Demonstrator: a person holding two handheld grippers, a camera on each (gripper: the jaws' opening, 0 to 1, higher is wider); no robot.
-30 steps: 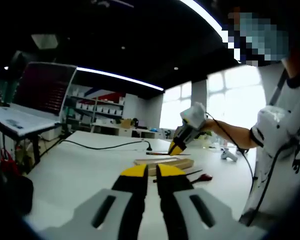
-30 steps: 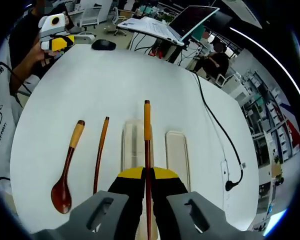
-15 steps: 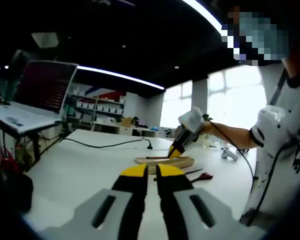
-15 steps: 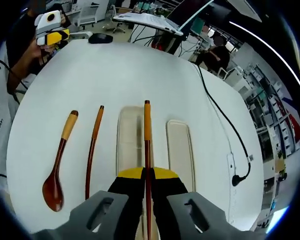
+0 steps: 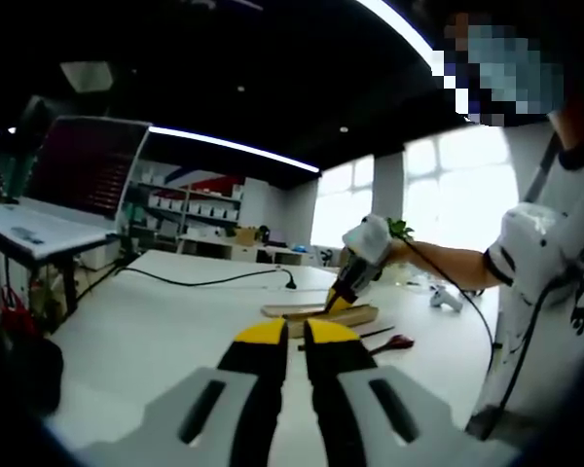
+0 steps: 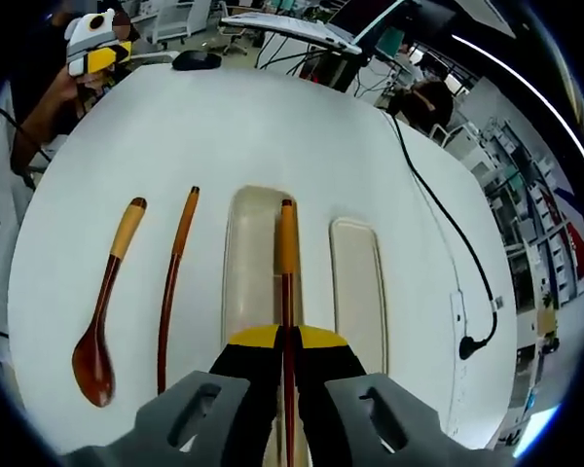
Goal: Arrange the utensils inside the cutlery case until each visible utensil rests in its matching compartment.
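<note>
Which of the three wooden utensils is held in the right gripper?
The chopstick over the case's wide tray, clamped in the right gripper; the spoon and second chopstick lie on the table.

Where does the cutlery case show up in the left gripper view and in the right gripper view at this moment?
Left gripper view: the cutlery case is a low wooden slab on the white table, just beyond the left gripper, under the right gripper.
Right gripper view: seen from above at centre, two long trays, with the held chopstick over the left tray.
Shared landmark: the black cable across the table.
</note>
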